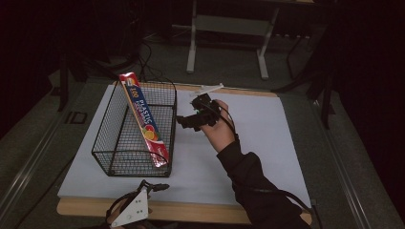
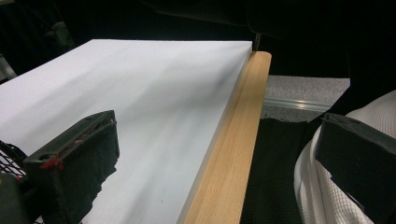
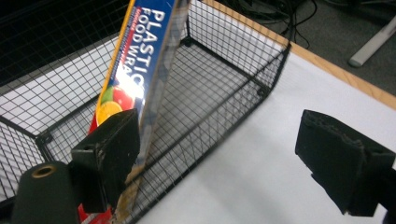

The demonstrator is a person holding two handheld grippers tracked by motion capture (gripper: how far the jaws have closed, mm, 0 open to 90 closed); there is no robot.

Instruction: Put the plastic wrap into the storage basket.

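Right tool, black with worn foam pads, hangs with jaws spread wide and empty just beside the one black wire-mesh basket. One long cardboard box of plastic food wrap leans tilted inside it. Left tool, jaws also parted, sits at the white-topped, wood-edged desk.
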